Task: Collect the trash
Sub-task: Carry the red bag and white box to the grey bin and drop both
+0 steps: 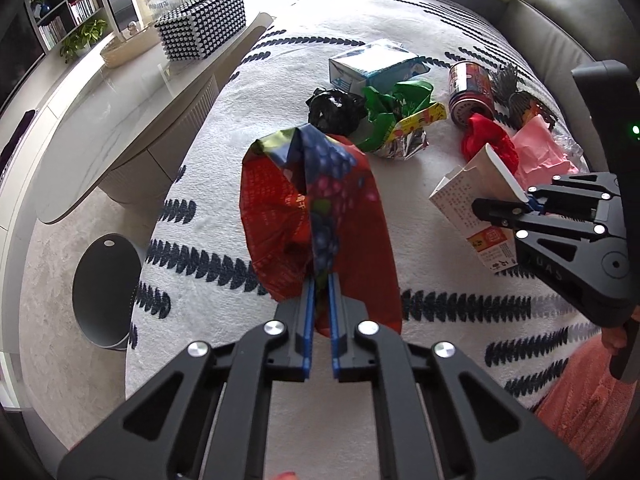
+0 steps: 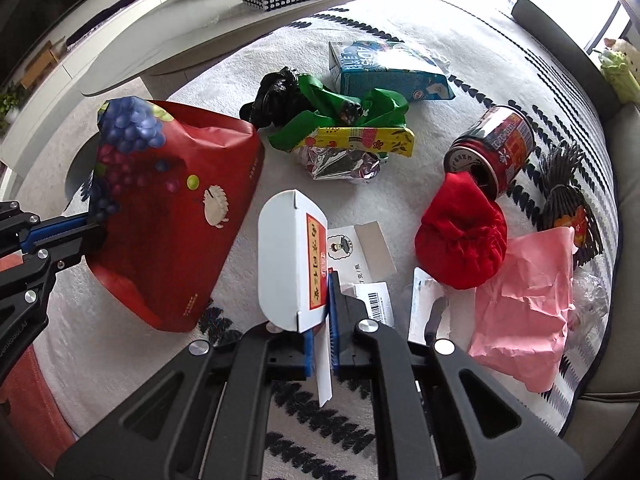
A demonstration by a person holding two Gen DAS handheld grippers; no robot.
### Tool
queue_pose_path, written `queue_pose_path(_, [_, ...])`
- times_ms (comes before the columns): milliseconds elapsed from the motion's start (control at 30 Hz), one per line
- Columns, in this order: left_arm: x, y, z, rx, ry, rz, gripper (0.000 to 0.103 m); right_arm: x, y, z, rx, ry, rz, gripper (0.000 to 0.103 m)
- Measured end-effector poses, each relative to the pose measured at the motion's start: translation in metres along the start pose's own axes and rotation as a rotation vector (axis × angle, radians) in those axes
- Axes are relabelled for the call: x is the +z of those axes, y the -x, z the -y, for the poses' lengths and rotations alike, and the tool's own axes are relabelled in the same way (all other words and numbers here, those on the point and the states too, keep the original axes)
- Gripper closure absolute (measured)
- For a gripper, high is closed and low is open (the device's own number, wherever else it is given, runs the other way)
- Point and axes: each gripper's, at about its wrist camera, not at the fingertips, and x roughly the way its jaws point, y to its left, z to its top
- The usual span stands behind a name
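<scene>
Red printed bag (image 1: 316, 216): seen from the left wrist, left gripper (image 1: 321, 280) clamped on its rim, mouth held open above the patterned rug (image 1: 224, 152). White carton (image 1: 476, 208) hangs to the bag's right, pinched in the right gripper (image 1: 520, 204).

Right wrist: right gripper (image 2: 321, 312) closed on the white carton (image 2: 288, 260); red printed bag (image 2: 176, 216) lies just left, its mouth facing away, so the carton probably must travel left. Can (image 2: 496, 144) and pink paper (image 2: 528, 292) remain on the rug.
</scene>
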Motion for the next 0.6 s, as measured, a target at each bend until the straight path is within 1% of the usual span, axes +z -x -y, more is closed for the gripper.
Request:
queue_pose_path(167, [-0.008,0.022,-0.010,0.021,0.006,0.033,0.098,-0.003,0.016,-0.003,0.019,-0.017,0.019,0.097])
queue_pose_path(300, [-0.018,0.039,-0.024,0.043,0.024,0.058,0.099,0.001,0.029,-0.013,0.032,-0.002,0.043,0.098])
queue_pose_path(467, [-0.031,0.060,-0.052,0.084,0.073,0.090,0.099,0.007,0.047,-0.041,0.056,0.040,0.074,0.097])
queue_pose_path(600, [-0.045,0.075,-0.082,0.118,0.124,0.111,0.099,0.018,0.056,-0.074,0.082,0.086,0.100,0.097])
